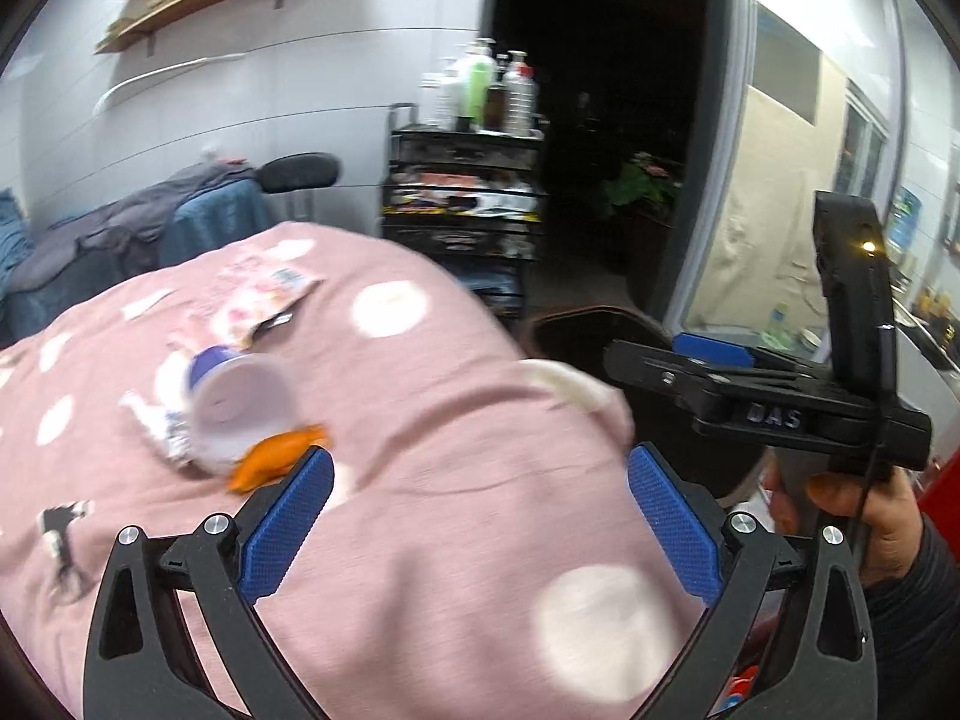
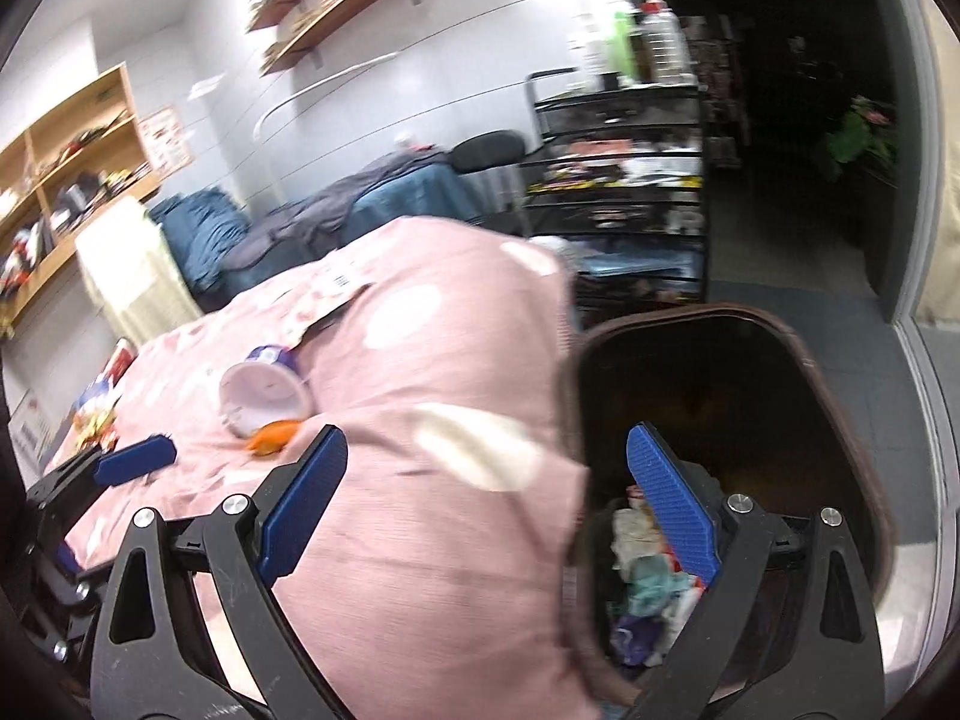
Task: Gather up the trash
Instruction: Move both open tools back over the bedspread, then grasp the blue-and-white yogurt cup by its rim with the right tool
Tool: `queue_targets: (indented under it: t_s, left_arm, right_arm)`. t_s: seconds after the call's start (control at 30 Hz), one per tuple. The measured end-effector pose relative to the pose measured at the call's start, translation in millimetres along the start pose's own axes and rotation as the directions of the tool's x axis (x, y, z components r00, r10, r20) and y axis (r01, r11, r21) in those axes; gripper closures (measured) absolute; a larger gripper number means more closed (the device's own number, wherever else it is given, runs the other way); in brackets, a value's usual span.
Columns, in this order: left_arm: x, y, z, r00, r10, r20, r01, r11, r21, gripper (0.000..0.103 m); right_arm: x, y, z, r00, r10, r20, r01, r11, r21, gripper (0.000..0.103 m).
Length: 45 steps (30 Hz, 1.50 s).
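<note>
On the pink polka-dot quilt (image 1: 450, 510), ahead and to the left of both tools, lies the remaining litter: a white paper cup (image 1: 240, 414) tipped on its side with its round base turned toward the cameras, a scrap of orange wrapper (image 1: 273, 462) touching its lower edge, and a flat printed packet (image 1: 258, 294) a little farther back. The left gripper (image 1: 477, 525) hangs with its blue pads spread wide and nothing between them; its left pad sits just beside the orange scrap, so this tool looks the nearer one to the cup. The right gripper (image 2: 489, 504) is likewise spread and empty, straddling the quilt's edge, with its right finger over the dark bin (image 2: 840, 396), which already holds crumpled rubbish and stands against the bed's right side. The cup's long axis seems to run away from the cameras, roughly along the left tool's line of sight, so a grasp across its body would likely call for a shift leftward and forward, possibly with some wrist turn. The carry afterward would run rightward to the bin. Motion blur softens the cup's outline, so its exact tilt is uncertain.
</note>
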<state>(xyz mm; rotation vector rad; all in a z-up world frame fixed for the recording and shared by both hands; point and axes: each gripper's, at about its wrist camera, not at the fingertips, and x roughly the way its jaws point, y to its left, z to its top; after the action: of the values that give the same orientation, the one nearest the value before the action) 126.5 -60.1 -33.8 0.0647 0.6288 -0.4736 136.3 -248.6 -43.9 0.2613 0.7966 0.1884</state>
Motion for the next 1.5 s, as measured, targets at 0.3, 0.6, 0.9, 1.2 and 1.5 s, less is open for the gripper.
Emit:
queue_targets:
  t_s: [0.3,0.6,0.9,1.2,1.5]
  left_arm:
    - [-16,78,-22,0.983,0.181,-0.039,-0.184,0.976,-0.113,0.006]
    - [-22,150,-48,0.952,0.27,-0.145,-0.299,0.92,-0.254,0.006]
    - [-15,173,-42,0.962,0.226,-0.156,-0.265,0.911,-0.316,0.006]
    - [11,195,-15,0.979,0.143,-0.147,-0.191,0.899,-0.395,0.01]
    - [53,208,2,0.976,0.103,-0.194,-0.177,0.892,-0.417,0.04]
  right_arm:
    - [35,67,4,0.983,0.133,-0.124,-0.149,0.98,-0.129,0.01]
    - [71,121,6,0.958,0.176,-0.226,-0.223,0.954,-0.202,0.01]
    - [126,149,24,0.951,0.086,-0.299,-0.181,0.934,-0.309,0.023]
    - [180,165,43,0.927,0.052,-0.372,-0.197,0.911,-0.363,0.052]
    - [192,163,51,0.934,0.044,-0.354,-0.186,0.908,-0.376,0.088]
